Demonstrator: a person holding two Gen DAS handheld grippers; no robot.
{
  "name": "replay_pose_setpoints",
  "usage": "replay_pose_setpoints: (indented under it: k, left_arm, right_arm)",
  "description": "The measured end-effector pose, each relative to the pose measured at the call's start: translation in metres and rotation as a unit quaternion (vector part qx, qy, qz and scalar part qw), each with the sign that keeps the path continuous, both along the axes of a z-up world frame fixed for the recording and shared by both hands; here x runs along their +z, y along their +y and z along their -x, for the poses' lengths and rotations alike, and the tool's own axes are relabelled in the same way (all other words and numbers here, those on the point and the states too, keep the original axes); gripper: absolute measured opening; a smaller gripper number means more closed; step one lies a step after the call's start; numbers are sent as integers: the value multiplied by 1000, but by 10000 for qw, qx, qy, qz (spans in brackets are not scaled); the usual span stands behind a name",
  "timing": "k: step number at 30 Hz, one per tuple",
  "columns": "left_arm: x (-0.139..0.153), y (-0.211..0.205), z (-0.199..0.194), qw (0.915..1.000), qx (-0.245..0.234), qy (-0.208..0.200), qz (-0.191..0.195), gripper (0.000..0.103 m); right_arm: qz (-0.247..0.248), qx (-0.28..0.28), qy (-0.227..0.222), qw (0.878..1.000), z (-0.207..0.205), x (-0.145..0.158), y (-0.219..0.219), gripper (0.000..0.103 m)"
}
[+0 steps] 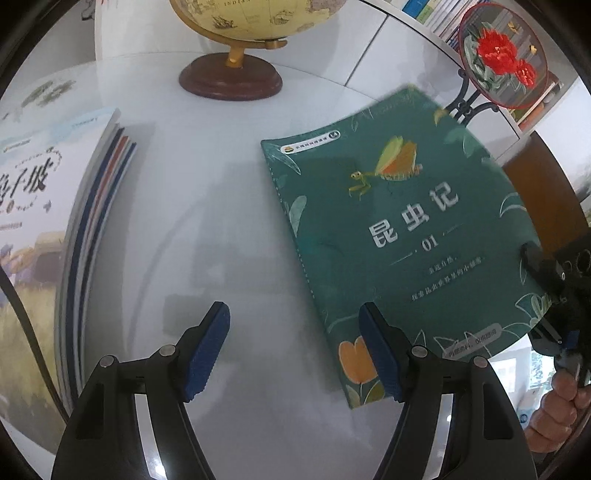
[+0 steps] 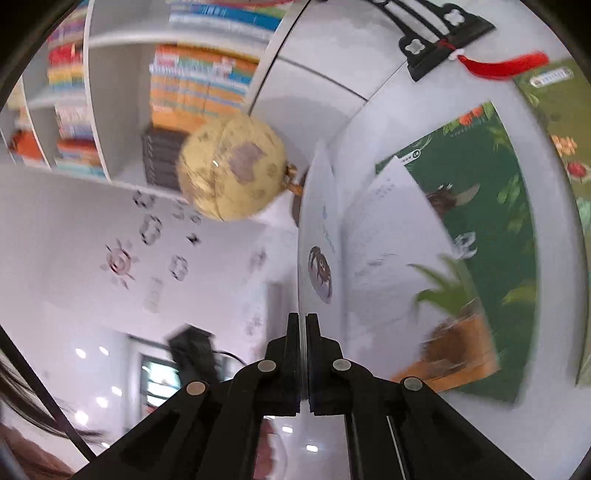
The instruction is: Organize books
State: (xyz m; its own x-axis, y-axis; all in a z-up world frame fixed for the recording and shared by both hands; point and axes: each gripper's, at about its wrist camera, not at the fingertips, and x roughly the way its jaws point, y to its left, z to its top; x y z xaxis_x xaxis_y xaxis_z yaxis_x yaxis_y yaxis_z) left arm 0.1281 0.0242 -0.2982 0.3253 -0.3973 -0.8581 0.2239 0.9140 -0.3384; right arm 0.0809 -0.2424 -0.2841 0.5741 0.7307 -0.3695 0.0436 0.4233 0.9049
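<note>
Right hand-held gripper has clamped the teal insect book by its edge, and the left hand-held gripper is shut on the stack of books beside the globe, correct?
Not quite. The left hand-held gripper is open and holds nothing; the left wrist view shows its pads apart over the white table, with the stack of books off to its left. The right hand-held gripper does clamp the teal insect book.

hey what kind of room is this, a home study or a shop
Probably a home study or reading room: white shelves packed with books, a desk globe and a decorative round fan on a stand.
</note>
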Motion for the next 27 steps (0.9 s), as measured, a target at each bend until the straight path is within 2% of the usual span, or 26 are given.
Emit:
replay_pose_setpoints:
  k: [2,4,6,7,8,11,15,17,19,21,22,24,27]
  left_arm:
    - [2,-2,4,9999,-8,14,115,70]
    - [2,-6,6,9998,-20,9,209,72]
    - [-4,-10,6,9996,-101,101,224,72]
    - [-8,-13,5,9995,-184,178,187,71]
    - [-7,-17,8,9996,-245,-41,106,70]
    - [-6,-24,11,9992,-382,-86,-61,70]
    - [-6,-17,12,9993,-324,-57,153,70]
    - [-6,-13,12,9994,-253,10,236,70]
    - [-4,-4,10,9994,-90,25,341,70]
    - [4,7,9,9982,100,-24,584,71]
    - [11,13,8,9983,203,-48,541,70]
    - [18,18,8,9991,204,-84,351,70]
    - [34,23,10,9995,107,-204,225,70]
  right_arm:
    - [-12,34,-1,10000,0,4,1,3]
    - [480,162,135,9986,-3,7,7,3]
    - [724,223,299,9967,-8,2,8,3]
    - [642,243,392,9969,-11,-7,4,3]
    - [532,291,506,9969,-13,-16,2,5]
    - [373,455,725,9956,-13,-35,-2,7]
    - [298,527,921,9939,-19,-49,8,9]
    - [85,529,952,9940,-21,-57,15,11]
    - [-18,374,874,9955,-18,-59,18,4]
    - [-588,220,756,9952,-15,-58,18,4]
    - [-865,159,593,9944,-13,-56,19,4]
    - [-1331,135,574,9893,-13,-54,22,4]
    - [-1408,97,467,9889,-15,-41,28,4]
